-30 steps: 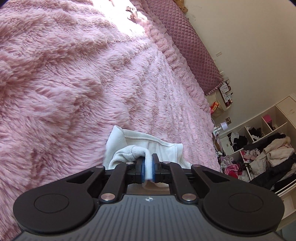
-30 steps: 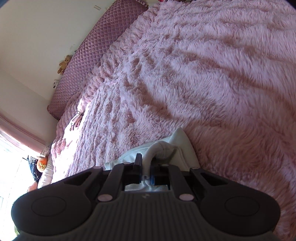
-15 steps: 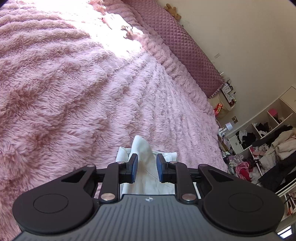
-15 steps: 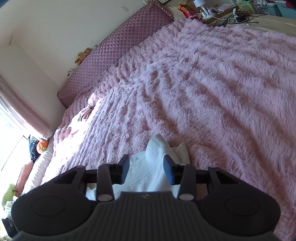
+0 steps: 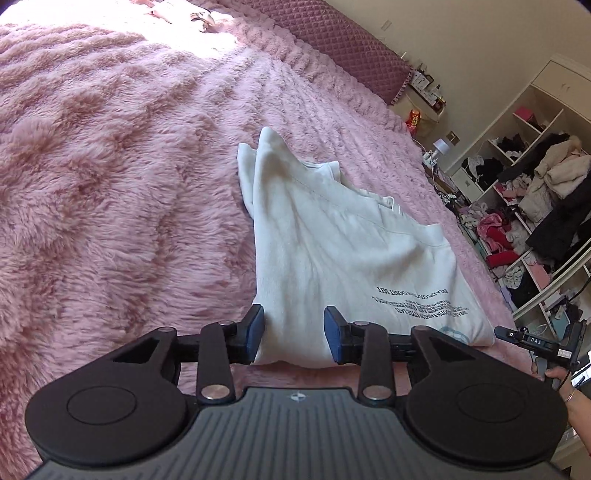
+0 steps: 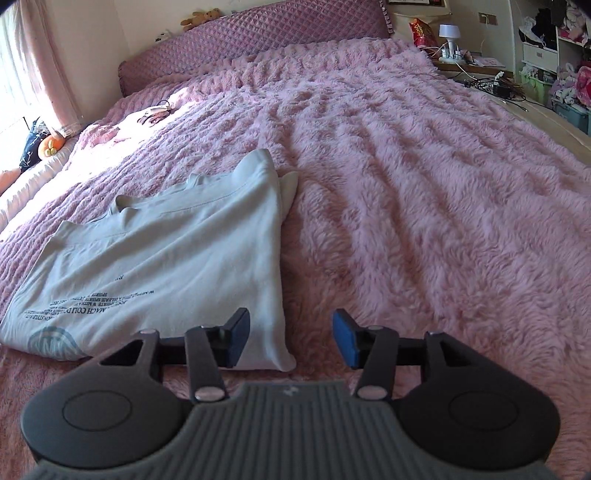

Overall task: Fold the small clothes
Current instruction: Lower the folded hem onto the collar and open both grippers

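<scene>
A white T-shirt [image 5: 343, 251] with dark printed lettering lies folded lengthwise on the fluffy pink bedspread [image 5: 110, 166]. My left gripper [image 5: 294, 334] hovers over its near left corner, jaws opening, the pads clear of the cloth. In the right wrist view the same T-shirt [image 6: 177, 258] lies left of centre. My right gripper [image 6: 290, 341] is above its near right corner, jaws opening, nothing pinched. The right gripper's tip and the hand holding it show at the left view's right edge.
The pink bedspread [image 6: 424, 184] spreads wide to the right. A quilted purple headboard [image 6: 258, 40] with a small teddy bear [image 6: 201, 16] stands at the back. Open shelves crammed with clothes [image 5: 535, 206] line the wall. A bedside table holds a lamp [image 6: 448, 35].
Both grippers let go of the shirt's far edge, opened and pulled back toward the near edge. The shirt now lies laid out on the bed, seen in full.
</scene>
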A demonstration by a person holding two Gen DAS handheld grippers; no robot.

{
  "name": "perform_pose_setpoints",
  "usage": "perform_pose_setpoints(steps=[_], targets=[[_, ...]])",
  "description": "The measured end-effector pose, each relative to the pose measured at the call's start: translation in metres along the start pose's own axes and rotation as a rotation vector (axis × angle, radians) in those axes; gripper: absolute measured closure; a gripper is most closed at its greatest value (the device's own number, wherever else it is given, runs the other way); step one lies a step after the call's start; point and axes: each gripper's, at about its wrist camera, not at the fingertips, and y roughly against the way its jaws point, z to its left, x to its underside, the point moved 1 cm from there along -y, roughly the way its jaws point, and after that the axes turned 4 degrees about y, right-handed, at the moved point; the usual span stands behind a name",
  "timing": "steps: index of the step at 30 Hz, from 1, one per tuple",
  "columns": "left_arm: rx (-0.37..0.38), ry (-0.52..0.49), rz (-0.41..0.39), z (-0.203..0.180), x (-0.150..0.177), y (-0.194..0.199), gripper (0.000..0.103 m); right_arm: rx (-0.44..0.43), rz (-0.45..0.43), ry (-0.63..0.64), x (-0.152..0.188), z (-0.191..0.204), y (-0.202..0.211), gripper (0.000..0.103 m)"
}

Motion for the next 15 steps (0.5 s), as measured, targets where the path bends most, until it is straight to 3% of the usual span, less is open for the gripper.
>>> perform_pose_setpoints(steps=[12,14,15], targets=[[0.003,0.045,0.016,0.001,0.002,-0.011,0.062,-0.026,0.008,0.06,0.004,0.025,-0.009,0.057],[0.006,0.046,0.013,-0.001,0.002,-0.014,0.062,-0.028,0.011,0.076,0.004,0.03,-0.011,0.06],[0.012,0.043,0.008,-0.002,0.002,-0.015,0.062,-0.03,0.013,0.084,0.004,0.031,-0.012,0.071]])
